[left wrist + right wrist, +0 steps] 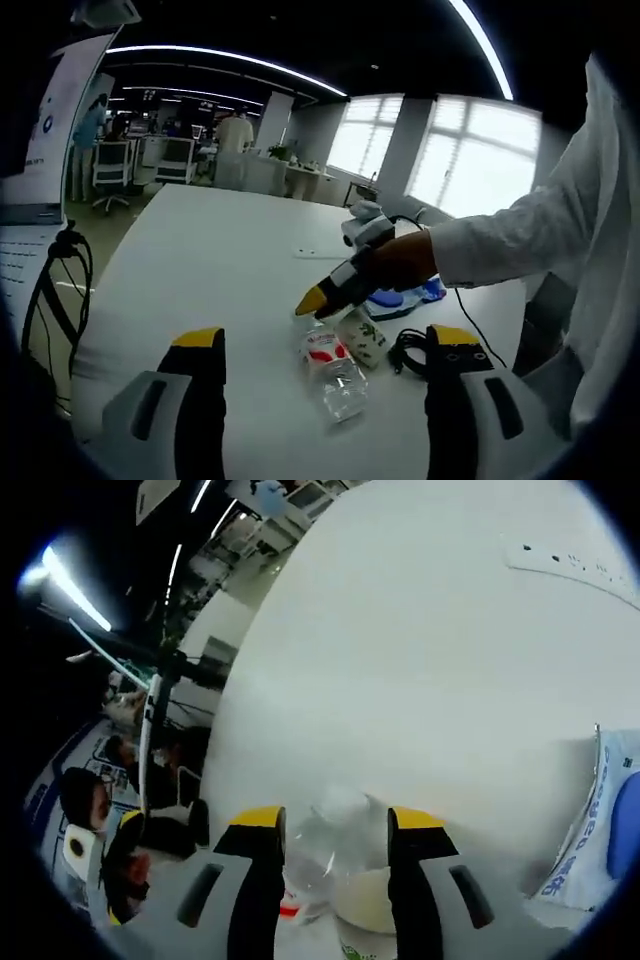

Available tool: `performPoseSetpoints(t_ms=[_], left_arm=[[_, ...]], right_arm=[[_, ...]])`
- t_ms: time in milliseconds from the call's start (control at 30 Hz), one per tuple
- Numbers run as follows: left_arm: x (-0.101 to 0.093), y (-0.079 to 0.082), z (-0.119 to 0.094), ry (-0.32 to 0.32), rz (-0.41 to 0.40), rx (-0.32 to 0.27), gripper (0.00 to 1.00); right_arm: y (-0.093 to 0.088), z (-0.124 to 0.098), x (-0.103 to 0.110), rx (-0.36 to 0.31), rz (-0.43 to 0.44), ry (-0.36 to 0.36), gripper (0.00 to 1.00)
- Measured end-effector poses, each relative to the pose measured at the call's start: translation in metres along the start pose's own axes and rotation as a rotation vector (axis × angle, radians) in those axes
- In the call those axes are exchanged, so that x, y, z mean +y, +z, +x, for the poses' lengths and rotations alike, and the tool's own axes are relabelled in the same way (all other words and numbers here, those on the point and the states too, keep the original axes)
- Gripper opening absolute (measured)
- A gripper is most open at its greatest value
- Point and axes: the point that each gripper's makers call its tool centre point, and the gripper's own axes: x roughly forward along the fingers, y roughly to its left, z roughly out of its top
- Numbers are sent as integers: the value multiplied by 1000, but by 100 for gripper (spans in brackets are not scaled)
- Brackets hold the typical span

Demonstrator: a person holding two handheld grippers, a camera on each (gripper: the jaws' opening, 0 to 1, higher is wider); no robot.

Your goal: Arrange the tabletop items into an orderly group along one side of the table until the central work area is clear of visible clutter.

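My right gripper (325, 825) has its jaws set narrowly to either side of the clear water bottle (333, 372), which lies on its side mid-table; I cannot tell whether they grip it. I judge this reach suits sliding the bottle aside. My left gripper (325, 345) hangs back, jaws wide, holding nothing. Touching the bottle lies a small green-printed carton (364, 335). Beyond sit a blue packet (400, 298) and a black cable (410, 350), both obstructing the near edge.
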Motion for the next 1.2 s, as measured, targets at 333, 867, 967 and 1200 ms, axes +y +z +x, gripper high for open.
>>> performPoseSetpoints(t_ms=[333,867,967,1200], left_arm=[[2,-9,2,-3,-15,6,82],[1,-17,19,-29,-14,36,81],[0,-18,23,-43,-14,44,80],[-1,-28,36,-109,-24,83,78]], right_arm=[[0,13,0,18,24,15,30],[6,13,1,-13,10,35,21],[8,10,10,-22,-27,44,21],[10,-2,33,-54,-150,66,20]])
